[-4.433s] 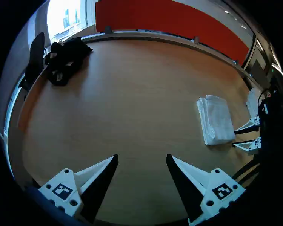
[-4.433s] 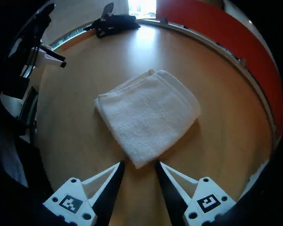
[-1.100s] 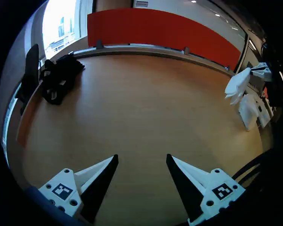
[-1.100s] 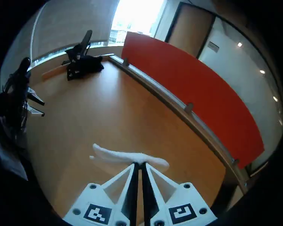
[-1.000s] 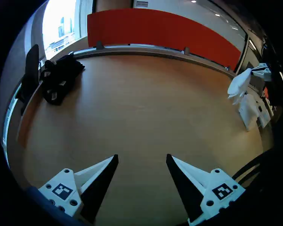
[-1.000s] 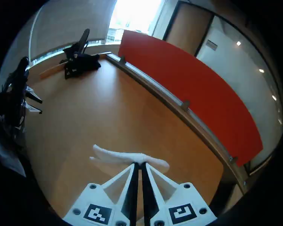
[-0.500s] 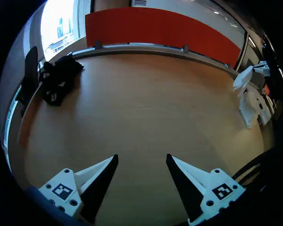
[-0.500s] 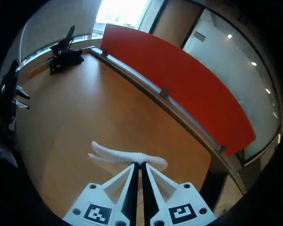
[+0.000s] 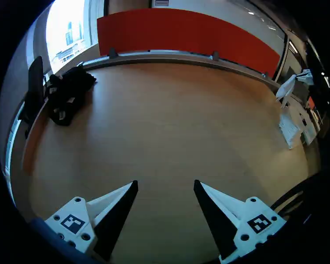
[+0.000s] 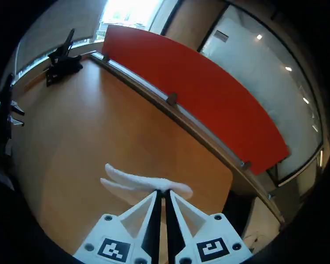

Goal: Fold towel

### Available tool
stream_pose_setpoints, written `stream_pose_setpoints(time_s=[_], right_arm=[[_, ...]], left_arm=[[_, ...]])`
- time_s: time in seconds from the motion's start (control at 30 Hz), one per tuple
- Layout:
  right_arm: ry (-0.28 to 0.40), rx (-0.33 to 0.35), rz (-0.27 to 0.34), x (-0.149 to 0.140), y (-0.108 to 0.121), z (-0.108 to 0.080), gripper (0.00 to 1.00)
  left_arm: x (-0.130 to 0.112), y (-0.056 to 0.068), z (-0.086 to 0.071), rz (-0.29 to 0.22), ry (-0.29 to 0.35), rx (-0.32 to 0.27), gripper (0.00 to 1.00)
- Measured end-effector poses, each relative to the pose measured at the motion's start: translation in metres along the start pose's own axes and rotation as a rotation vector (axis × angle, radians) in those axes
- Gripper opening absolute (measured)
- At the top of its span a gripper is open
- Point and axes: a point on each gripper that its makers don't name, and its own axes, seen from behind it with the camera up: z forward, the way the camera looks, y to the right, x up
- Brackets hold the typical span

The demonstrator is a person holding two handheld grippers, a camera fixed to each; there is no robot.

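In the right gripper view my right gripper (image 10: 162, 192) is shut on the folded white towel (image 10: 138, 181), which sticks out flat past the fingertips, lifted above the wooden table (image 10: 90, 127). In the left gripper view the same towel (image 9: 286, 86) hangs at the far right edge from the right gripper (image 9: 306, 75), high over the table's right end. My left gripper (image 9: 165, 185) stands open low over the near part of the table (image 9: 165, 119), with nothing between its fingers.
A red partition (image 9: 182, 31) runs along the table's far edge. A black bag (image 9: 68, 90) and a dark chair (image 9: 33, 86) sit at the far left. More white cloths (image 9: 292, 127) lie at the table's right end. The table ends near a dark gap (image 10: 240, 207).
The right gripper closed on the folded towel, lifted it off the table, and keeps carrying it toward the table's right end. The left gripper stays open and nearly still.
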Motion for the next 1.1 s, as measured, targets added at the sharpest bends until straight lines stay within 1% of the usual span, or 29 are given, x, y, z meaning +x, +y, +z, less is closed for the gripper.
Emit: stream_pose_setpoints(time_s=[0.17, 0.3, 0.7, 0.9, 1.1], right_arm=[[-0.006, -0.019, 0.008, -0.005, 0.014, -0.005, 0.06], [-0.009, -0.030, 0.009, -0.008, 0.020, -0.009, 0.06], [-0.015, -0.039, 0.028, -0.022, 0.023, -0.021, 0.05], [-0.027, -0.049, 0.044, -0.042, 0.022, -0.031, 0.05], [-0.042, -0.061, 0.089, -0.074, 0.019, -0.045, 0.05]], left_arm=[[0.001, 0.001, 0.000, 0.005, 0.001, 0.000, 0.94], [0.002, 0.002, -0.001, 0.007, 0.000, 0.001, 0.94], [0.001, 0.007, -0.003, 0.020, 0.001, -0.007, 0.94], [0.003, 0.010, -0.004, 0.030, 0.003, -0.012, 0.94], [0.003, 0.014, -0.006, 0.037, 0.006, -0.018, 0.94]])
